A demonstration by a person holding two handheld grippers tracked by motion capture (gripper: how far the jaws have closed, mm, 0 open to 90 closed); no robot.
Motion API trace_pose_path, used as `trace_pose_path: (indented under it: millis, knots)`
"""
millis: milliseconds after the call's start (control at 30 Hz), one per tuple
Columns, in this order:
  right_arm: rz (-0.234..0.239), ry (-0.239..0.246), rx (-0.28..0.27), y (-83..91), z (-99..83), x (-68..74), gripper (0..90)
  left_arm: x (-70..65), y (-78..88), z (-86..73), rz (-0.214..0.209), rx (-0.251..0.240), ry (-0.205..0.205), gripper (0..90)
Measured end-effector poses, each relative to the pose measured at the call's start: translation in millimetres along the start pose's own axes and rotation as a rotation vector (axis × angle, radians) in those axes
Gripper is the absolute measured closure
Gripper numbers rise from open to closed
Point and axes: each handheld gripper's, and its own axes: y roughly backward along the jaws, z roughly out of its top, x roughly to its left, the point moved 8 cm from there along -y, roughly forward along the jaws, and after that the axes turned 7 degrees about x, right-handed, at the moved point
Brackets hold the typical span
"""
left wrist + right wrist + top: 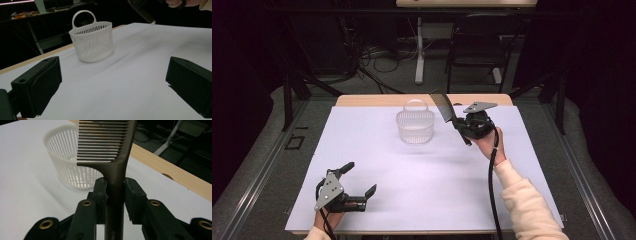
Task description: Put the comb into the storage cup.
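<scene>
A dark comb (117,157) was held in the right gripper (115,195); its jaws were closed on the handle just below the teeth, one pad pressed against each side, as was seen in the right gripper view; the teeth pointed to the left of that view, and the handle ran down between the jaws towards the camera. In the high view the right gripper (462,125) was seen raised above the far right part of the worktop (422,175), carried by a hand (489,145) in a pale sleeve (527,205); the comb (443,106) stood tilted, its toothed end uppermost, just to the right of a white slotted basket (415,126) and apart from it. The basket stood upright on the white sheet towards the far middle of the worktop, its loop handle raised; whether anything lay inside it could not be told.

The left gripper (360,179) was seen at the near left of the worktop; its jaws stood wide apart and nothing was held between them; in the left gripper view bare white sheet was seen between the two jaws, and the basket (92,43) was seen well beyond them; the lower end of the comb handle (143,12) was seen at the top of that view, above the worktop.
</scene>
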Motion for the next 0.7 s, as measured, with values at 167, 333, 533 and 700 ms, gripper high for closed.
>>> trace_pose_path:
  millis: [167,333,533,700]
  knots:
    - [-0.005,0.001,-0.006,-2.4,3.2,-0.1,72.5,1.2,0.8,-0.4,0.003,0.001,0.000,0.3]
    - [-0.014,0.004,-0.014,-3.9,7.0,-0.9,72.5,1.8,1.4,-0.4,0.004,-0.003,0.004,0.3]
    - [-0.013,0.000,-0.025,-6.7,12.9,-0.7,72.5,1.5,1.4,-0.2,0.006,-0.003,0.003,0.3]
    - [-0.015,0.001,-0.037,-8.3,17.1,0.0,72.5,1.4,1.1,-0.4,0.003,0.000,0.001,0.3]
